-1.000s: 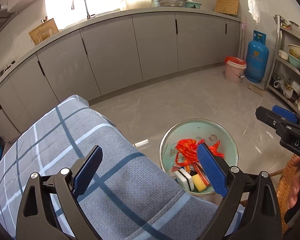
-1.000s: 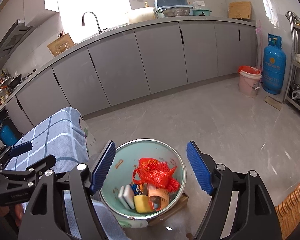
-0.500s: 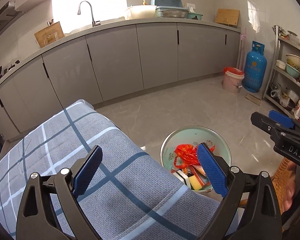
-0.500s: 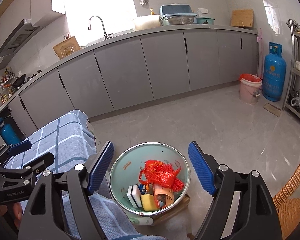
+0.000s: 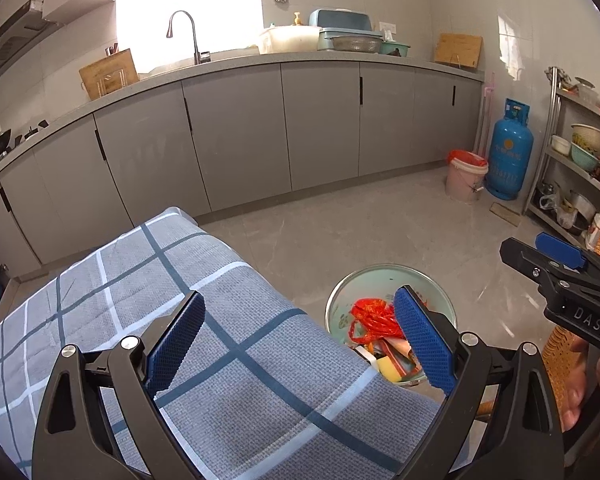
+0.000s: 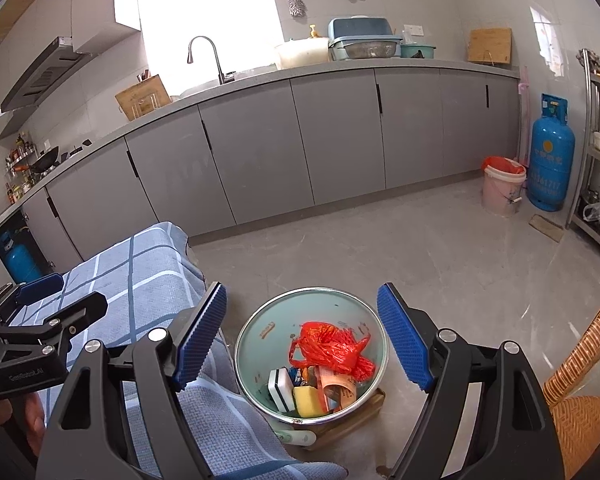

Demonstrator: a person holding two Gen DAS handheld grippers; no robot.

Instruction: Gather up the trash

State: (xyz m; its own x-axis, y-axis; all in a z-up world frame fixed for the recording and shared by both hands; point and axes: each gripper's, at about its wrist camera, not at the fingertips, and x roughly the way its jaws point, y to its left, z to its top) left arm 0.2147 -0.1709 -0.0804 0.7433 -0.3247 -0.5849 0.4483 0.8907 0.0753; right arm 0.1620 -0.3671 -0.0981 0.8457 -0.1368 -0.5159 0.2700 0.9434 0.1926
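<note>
In the left wrist view, we see a blue and grey checked cloth [image 5: 220, 320] filling the lower left of the frame. Our left gripper [image 5: 300, 338] sits at the bottom middle. Its blue pads are wide apart, and nothing is pinched between them. One pad is over the cloth, and the other is in front of the trash bowl [image 5: 380, 276]. The bowl is pale green and stands on the grey floor [image 5: 380, 232], lower right of the middle. At the far right edge we see part of our right gripper [image 5: 556, 256].

In the right wrist view, the left gripper [image 6: 40, 312] pokes in at the lower left, over the checked cloth [image 6: 140, 272]. Our right gripper [image 6: 300, 336] is at the bottom middle. Its blue pads are spread wide and hold nothing. Between them, lower down on the floor, is the trash bowl [image 6: 276, 312]. Inside it we see a red plastic bag [image 6: 328, 348], a yellow sponge [image 6: 308, 400], a black and white sponge [image 6: 281, 388] and an orange paper [image 6: 340, 386]. A wicker chair [image 6: 580, 400] is in the lower right corner. Grey cupboards [image 6: 260, 152] run across the back. A pink bucket [image 6: 502, 192] and a blue gas tank [image 6: 550, 152] stand at the right.
</note>
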